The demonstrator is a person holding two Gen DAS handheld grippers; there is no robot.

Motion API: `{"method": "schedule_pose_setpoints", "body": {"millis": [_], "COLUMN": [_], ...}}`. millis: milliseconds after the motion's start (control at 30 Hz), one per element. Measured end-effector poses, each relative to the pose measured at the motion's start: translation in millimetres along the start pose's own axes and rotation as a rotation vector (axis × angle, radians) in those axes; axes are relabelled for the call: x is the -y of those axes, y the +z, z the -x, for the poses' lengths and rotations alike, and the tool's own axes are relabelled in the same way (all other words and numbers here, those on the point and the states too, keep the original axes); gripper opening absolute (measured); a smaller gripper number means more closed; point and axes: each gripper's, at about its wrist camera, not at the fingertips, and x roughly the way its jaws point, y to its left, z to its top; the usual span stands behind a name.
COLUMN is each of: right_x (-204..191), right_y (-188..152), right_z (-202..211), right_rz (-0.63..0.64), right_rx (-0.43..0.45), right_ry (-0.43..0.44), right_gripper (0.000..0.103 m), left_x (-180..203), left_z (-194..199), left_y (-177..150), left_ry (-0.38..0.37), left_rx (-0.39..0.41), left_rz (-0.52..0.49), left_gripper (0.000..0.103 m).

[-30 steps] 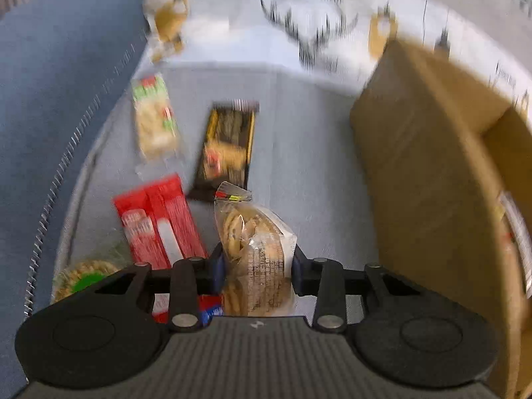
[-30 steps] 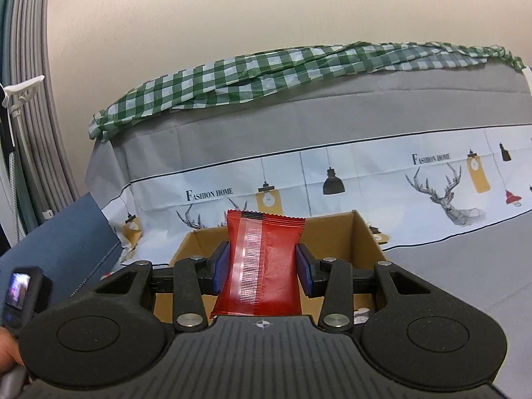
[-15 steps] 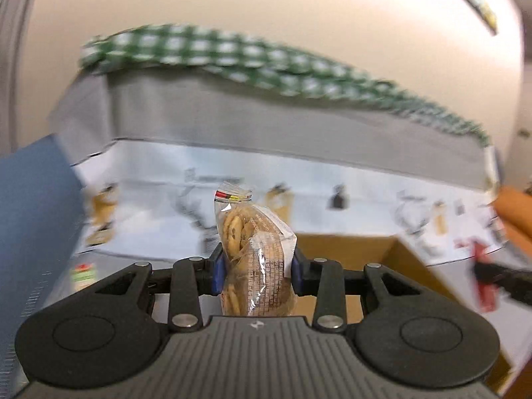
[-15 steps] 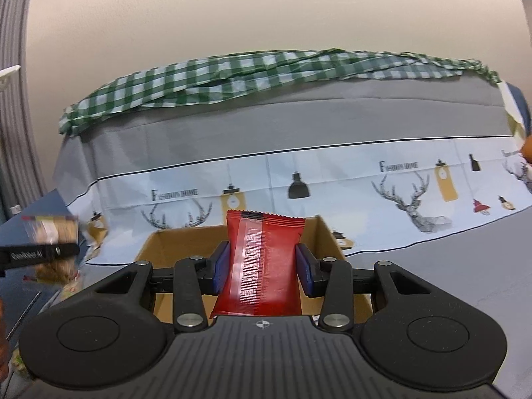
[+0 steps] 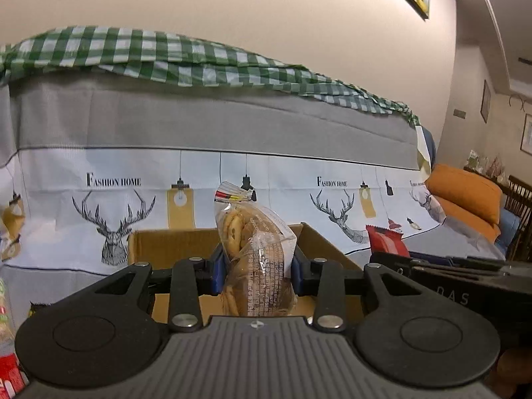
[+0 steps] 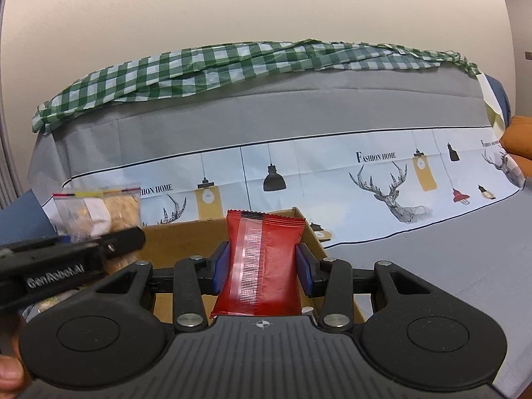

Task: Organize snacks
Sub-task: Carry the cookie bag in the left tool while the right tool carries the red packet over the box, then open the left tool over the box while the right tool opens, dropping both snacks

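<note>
Left gripper is clamped on a clear cookie bag, blue pads pinching its lower half, bag upright with the sealed top sticking up. A second ago this gripper was down over the grey cover with loose snacks below it; now it is lifted and level, facing the cardboard box and the deer-print sofa cover behind. So the pick is done and the bag is in transit, lined up with the box opening. Loose snacks are only slivers at the left edge here, too cropped to name.

Box: open top, brown walls, sits on the cover in front of the sofa. Inside is mostly hidden by both grippers; contents cannot be told from either view.

Right gripper is closed on a red snack packet, upright, barcode strip facing the camera. It has barely shifted over the last second, just drifted a bit rightward relative to the box. From this view the left gripper with its cookie bag has come in at the left, beside the box's near-left corner.

Judgement: both snacks are poised at the box, neither dropped in yet.
</note>
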Motion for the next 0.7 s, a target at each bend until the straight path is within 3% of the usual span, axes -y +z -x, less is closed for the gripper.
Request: {"method": "schedule_pose_setpoints", "body": {"millis": [167, 600, 700], "right_x": [-3, -6, -7], "right_y": [0, 0, 0], "right_z": [-3, -3, -3], "right_rz": [-0.003, -0.004, -0.003], "right_rx": [-0.003, 0.003, -0.001], "right_ry": [-0.011, -0.006, -0.002], "right_gripper": [0.043, 0.043, 0.046], "left_x": [-12, -13, -14], "left_z": [6, 12, 11], "left_y": [2, 5, 5], "left_ry": [-0.008, -0.010, -0.033], "left_rx": [-0.009, 0.001, -0.006], "left_rz": [0.045, 0.042, 0.053], "left_gripper": [0.041, 0.042, 0.046]}}
